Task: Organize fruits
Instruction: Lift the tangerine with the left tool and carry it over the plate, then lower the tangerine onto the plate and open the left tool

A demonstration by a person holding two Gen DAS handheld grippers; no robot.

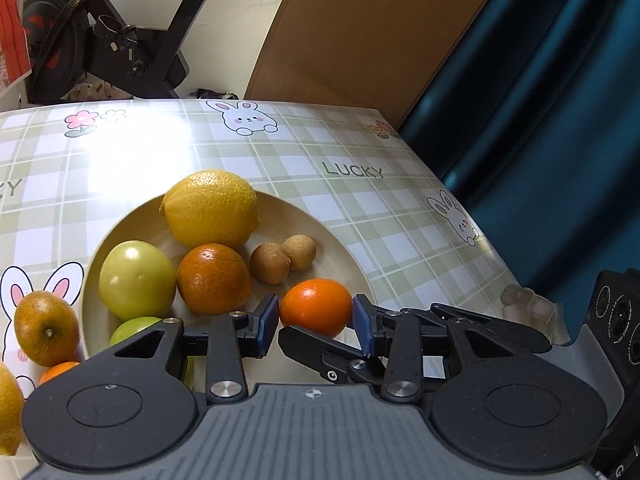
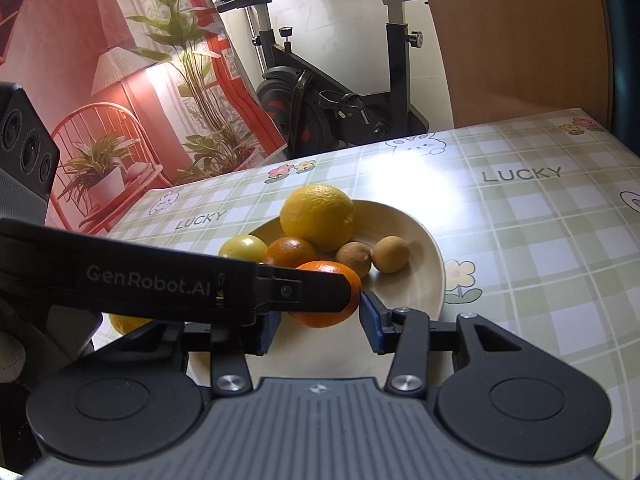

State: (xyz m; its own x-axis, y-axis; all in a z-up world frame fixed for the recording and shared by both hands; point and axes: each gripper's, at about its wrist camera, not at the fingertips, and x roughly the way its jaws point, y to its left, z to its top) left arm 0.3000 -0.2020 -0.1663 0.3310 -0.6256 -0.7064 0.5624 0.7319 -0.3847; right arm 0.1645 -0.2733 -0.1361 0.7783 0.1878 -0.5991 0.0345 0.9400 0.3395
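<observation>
The left tool (image 1: pixel 316 320) pinches the small orange (image 1: pixel 316 307) across its middle; the right tool (image 2: pixel 316 320), partly hidden, cannot be told. The fruit looks light, smooth, easily bruised.

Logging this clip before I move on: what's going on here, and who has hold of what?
A person with two handheld grippers is sorting fruit into a beige bowl on a checked tablecloth. The left gripper has its jaws shut on a small orange above the bowl's near edge. The right gripper sits close beside it, and whether its jaws also press that orange I cannot tell. The bowl already holds a lemon, a green fruit, a darker orange and two small brown fruits. More fruit waits on the cloth.
</observation>
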